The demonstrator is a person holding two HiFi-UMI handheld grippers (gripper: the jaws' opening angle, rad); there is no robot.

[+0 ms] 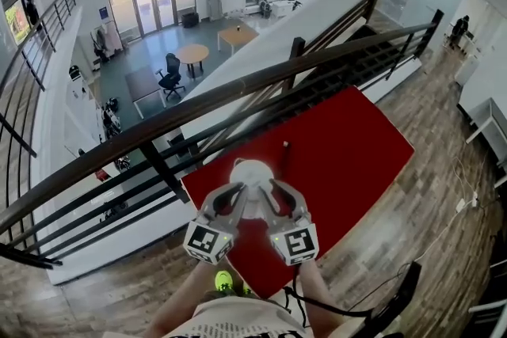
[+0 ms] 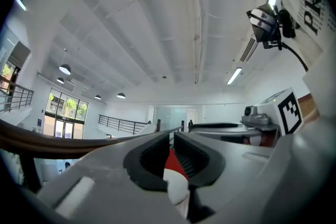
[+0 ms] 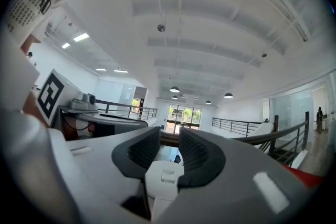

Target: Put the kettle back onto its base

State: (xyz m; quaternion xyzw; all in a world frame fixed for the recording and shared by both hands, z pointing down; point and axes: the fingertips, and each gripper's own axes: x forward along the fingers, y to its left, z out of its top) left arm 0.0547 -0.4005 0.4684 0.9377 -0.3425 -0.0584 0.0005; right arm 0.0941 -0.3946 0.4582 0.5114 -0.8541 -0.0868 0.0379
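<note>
In the head view a white round object (image 1: pixel 252 170), which looks like the kettle seen from above, sits on the red table (image 1: pixel 348 146) near its front edge. I cannot make out its base. A small dark post (image 1: pixel 285 148) stands just behind it. Both grippers are held side by side above the white object, pointing away from me. My left gripper (image 1: pixel 240 192) (image 2: pixel 171 136) has its jaws nearly together, with only a thin slit and nothing in it. My right gripper (image 1: pixel 273 187) (image 3: pixel 169 136) has a gap between its pads, with nothing in it.
A dark handrail (image 1: pixel 238 91) with black bars runs right behind the table, and beyond it is a drop to a lower floor. Wooden flooring (image 1: pixel 428 210) surrounds the table. A thin cable (image 1: pixel 463 194) and a black object (image 1: pixel 400 301) lie to the right.
</note>
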